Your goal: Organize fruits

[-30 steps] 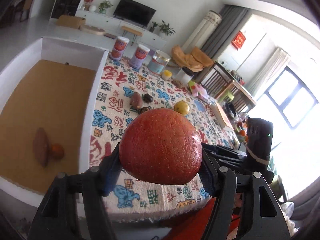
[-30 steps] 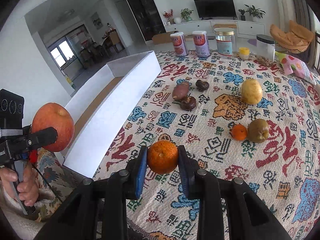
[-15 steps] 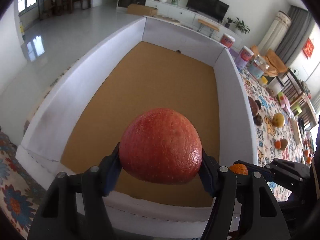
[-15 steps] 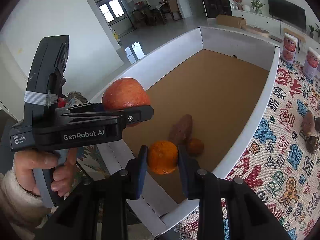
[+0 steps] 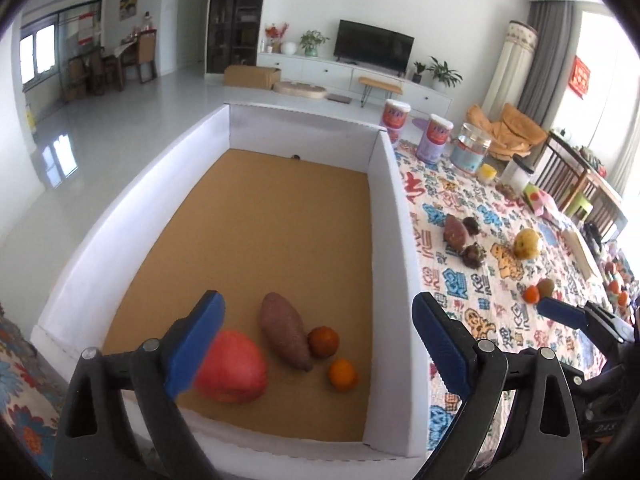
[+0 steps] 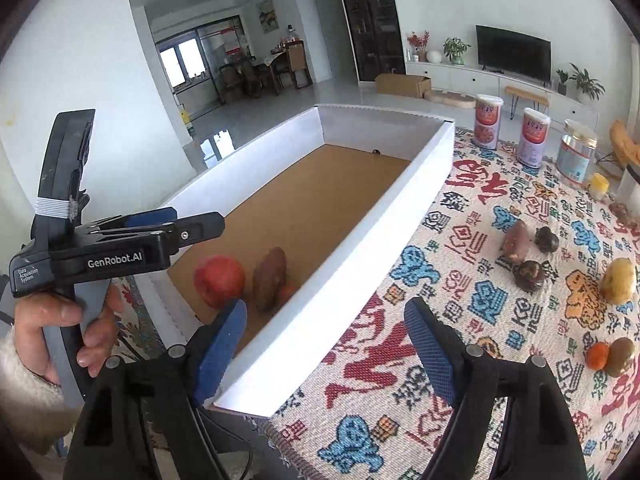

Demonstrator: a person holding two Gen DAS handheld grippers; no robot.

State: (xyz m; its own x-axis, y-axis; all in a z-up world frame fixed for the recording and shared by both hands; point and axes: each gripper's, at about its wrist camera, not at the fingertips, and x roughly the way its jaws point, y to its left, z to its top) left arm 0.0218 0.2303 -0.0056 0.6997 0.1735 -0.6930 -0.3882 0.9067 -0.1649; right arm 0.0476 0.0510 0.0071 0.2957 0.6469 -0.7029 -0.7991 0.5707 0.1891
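Apple on box floor, just below left tool (both tools spread wide, empty)

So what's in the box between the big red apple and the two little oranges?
A sweet potato lies between the apple and the oranges, shown best in the left wrist view.

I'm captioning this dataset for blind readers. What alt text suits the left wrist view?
Open left tongs hover over a white-walled box holding a red apple, a sweet potato and two oranges. More produce lies on the patterned tablecloth to the right.
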